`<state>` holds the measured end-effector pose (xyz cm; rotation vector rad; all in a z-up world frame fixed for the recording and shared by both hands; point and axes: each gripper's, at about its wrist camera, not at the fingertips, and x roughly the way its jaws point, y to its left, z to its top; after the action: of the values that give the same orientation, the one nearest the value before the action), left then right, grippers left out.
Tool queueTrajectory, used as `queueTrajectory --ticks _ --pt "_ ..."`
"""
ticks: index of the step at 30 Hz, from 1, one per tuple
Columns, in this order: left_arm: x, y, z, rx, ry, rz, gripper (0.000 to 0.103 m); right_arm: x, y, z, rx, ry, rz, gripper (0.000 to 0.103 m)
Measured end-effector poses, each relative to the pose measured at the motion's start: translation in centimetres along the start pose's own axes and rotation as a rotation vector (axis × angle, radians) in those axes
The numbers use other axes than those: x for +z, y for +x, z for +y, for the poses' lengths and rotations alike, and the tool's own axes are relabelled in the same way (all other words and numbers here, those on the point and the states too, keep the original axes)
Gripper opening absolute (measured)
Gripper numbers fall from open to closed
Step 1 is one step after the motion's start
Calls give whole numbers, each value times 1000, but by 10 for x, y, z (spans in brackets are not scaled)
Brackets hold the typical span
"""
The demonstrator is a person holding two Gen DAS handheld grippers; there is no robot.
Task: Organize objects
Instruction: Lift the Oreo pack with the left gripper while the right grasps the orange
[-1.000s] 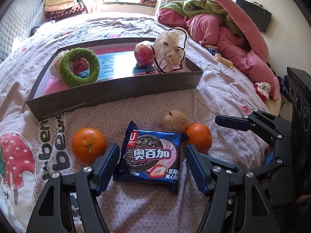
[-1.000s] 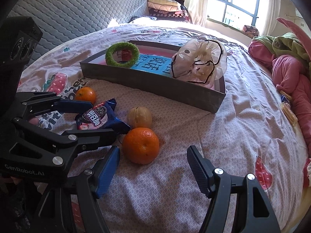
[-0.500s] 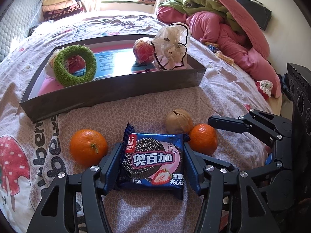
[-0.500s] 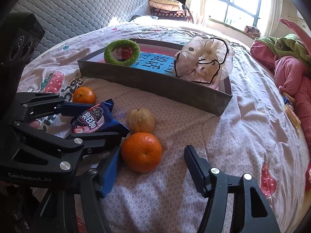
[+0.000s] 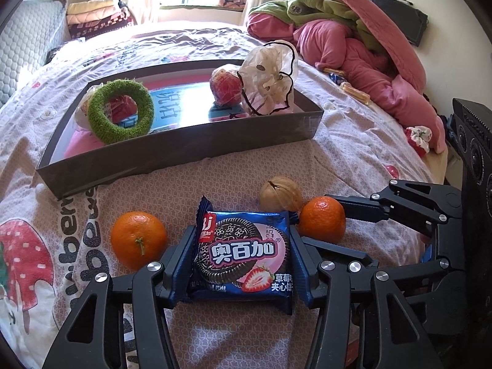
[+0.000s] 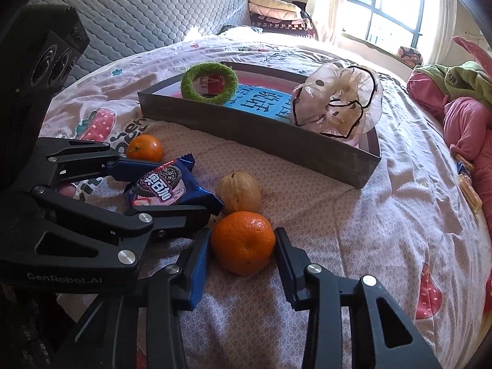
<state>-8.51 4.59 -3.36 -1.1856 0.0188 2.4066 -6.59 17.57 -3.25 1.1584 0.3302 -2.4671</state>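
A blue cookie packet (image 5: 243,255) lies on the patterned bedspread. My left gripper (image 5: 241,236) is closing on it, with both blue pads pressed against its two short sides. To its right an orange (image 6: 243,243) sits between the pads of my right gripper (image 6: 242,233), whose jaws are also closing and touch the fruit on both sides. In the left wrist view this orange (image 5: 321,218) shows with the right gripper (image 5: 321,220) around it. A second orange (image 5: 138,240) and a brown walnut (image 5: 280,193) lie loose beside the packet.
A grey tray (image 5: 184,156) stands farther up the bed. It holds a green fuzzy ring (image 5: 120,112), a red wrapped ball (image 5: 226,86) and a sheer frilly scrunchie (image 5: 270,77). Pink bedding (image 5: 353,49) is piled at the right. A grey quilted headboard (image 6: 138,9) rises behind.
Both pairs of jaws have narrowed. The left pads came in from wide apart onto the packet's sides. The right pads closed in on the orange.
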Motion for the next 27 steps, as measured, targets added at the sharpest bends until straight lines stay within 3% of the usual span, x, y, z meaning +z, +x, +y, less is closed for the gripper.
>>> queueTrajectory --ticks 12,27 --pt "2 -22 -1 10 -1 -55 57 2 -15 -16 41 88 -63 40" --pt "4 -49 -3 30 -15 -112 57 9 -37 -24 4 107 -166 40"
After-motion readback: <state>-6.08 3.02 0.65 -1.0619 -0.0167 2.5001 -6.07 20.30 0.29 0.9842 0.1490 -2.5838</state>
